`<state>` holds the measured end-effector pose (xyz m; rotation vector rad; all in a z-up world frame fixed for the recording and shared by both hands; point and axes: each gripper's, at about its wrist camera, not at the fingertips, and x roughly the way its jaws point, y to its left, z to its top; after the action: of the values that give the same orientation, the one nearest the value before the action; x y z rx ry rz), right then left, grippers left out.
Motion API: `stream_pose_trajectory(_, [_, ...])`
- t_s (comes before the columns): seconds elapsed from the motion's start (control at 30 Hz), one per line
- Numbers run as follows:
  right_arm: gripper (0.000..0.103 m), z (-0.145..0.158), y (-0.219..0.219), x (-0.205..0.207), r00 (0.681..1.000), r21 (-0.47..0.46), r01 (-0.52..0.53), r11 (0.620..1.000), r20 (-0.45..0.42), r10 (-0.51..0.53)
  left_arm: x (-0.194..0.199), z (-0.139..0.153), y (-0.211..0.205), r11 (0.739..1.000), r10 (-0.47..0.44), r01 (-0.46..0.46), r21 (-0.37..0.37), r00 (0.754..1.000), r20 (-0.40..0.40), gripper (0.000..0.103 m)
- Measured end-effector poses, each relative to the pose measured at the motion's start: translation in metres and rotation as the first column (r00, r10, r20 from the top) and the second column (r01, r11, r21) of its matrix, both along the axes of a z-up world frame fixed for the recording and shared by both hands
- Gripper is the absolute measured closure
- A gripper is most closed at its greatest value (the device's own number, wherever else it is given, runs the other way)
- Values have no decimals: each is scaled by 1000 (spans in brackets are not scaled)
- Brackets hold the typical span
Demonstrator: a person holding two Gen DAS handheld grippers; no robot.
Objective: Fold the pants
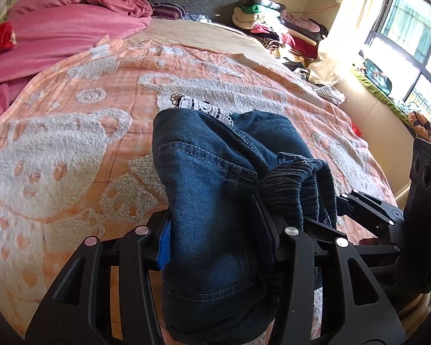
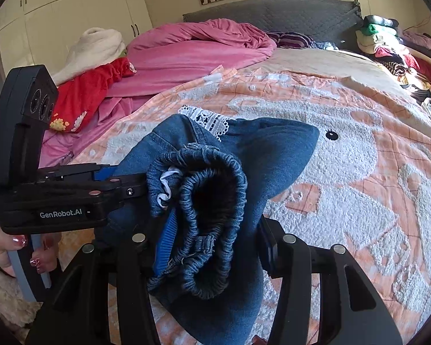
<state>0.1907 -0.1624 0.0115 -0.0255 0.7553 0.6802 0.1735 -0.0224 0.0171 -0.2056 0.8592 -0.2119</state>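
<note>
The pants (image 1: 215,178), small dark denim ones with white lace trim (image 1: 207,109) at the far end, are bunched above the bed (image 1: 71,143) near its front edge, with the far end resting on the orange blanket. The left gripper (image 1: 215,244) is pinching a thick roll of denim at one side of the waist, and the right gripper (image 2: 209,247) is clamped on the gathered elastic waistband (image 2: 204,201) right beside it; the two tools sit nearly touching. The main risk, as I judge it, lies in how much cloth each bite takes: several layers are trapped together, so a pull apart may drag the garment out twisted instead of flat. The elastic could also slide free of the right grip under tension. With the grippers so close, they may knock each other, and the lace could snag on the blanket's fuzzy pile.
</note>
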Motion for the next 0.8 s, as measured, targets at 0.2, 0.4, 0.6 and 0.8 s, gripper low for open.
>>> stream_pose_trajectory(0.2, [54, -18, -3, 10, 998, 0, 33, 999, -58, -33, 11, -22, 2, 1000, 10, -9, 17, 999, -44, 63])
stream_pose_trajectory(0.4, [47, -31, -14, 14, 990, -1, 84, 996, -110, -84, 11, -34, 9, 1000, 23, -22, 18, 998, -66, 60])
stream_pose_trajectory(0.6, [33, -42, -24, 16, 977, 2, 139, 990, -164, -137, 9, -43, 14, 999, 41, -40, 17, 996, -84, 45])
stream_pose_trajectory(0.8, [23, -39, -25, 10, 974, -40, 173, 984, -144, -177, 1, -41, 18, 999, 44, -43, 12, 996, -80, 35])
